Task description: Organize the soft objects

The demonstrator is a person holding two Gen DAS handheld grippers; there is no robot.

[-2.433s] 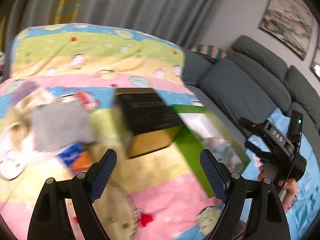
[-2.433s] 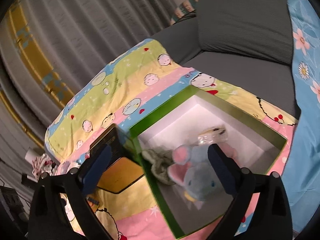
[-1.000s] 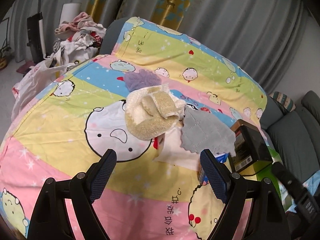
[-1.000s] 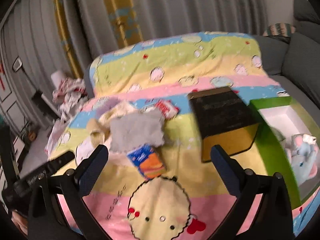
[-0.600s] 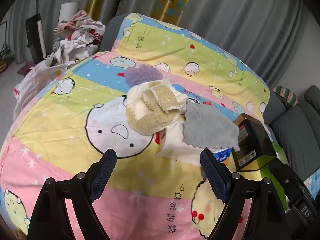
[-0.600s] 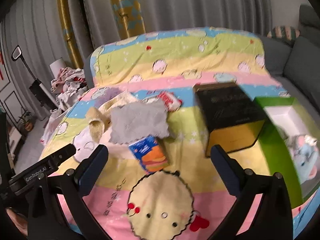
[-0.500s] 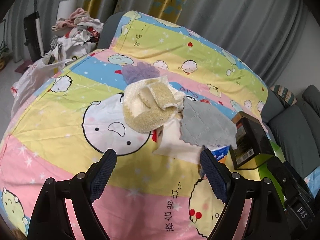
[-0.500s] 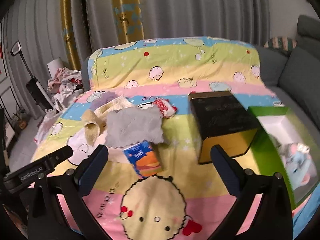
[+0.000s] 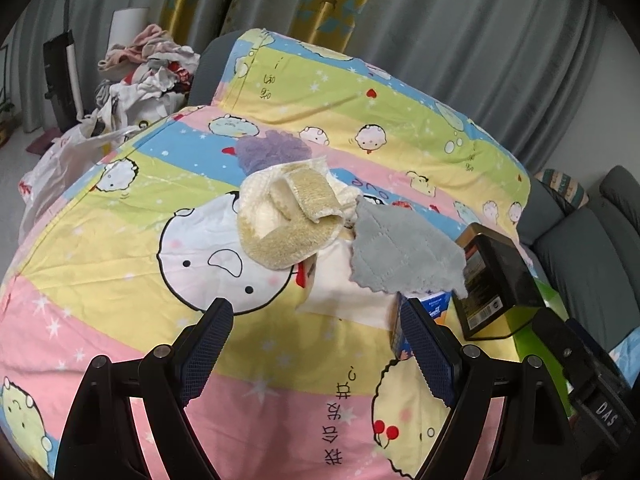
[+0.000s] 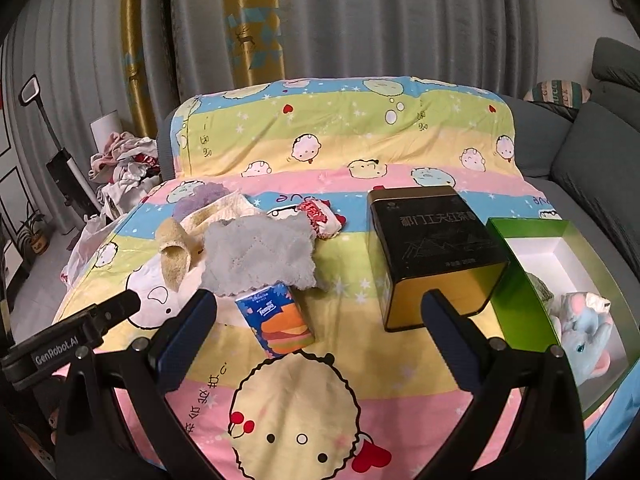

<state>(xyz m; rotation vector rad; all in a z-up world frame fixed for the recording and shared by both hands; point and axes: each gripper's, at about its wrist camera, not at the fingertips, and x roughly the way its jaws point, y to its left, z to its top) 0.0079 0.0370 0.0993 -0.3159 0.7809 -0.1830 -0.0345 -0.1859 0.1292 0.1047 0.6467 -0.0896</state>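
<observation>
In the lower part of the left wrist view, the left gripper hangs over the cartoon quilt with its jaws wide apart and nothing between them. In the right wrist view the right gripper is likewise spread and empty. Just beyond it, at frame centre, lies a blue tissue pack, its far end tucked under the grey cloth. Further up and left sit the beige loofah mitt and the purple puff. At the right edge, the green box already holds a plush elephant.

The next pick is probably the grey cloth, the topmost piece: better to pinch a bunched fold near its middle than a thin edge, lift clear of the pack beneath, then carry it past the black tin to the box.
</observation>
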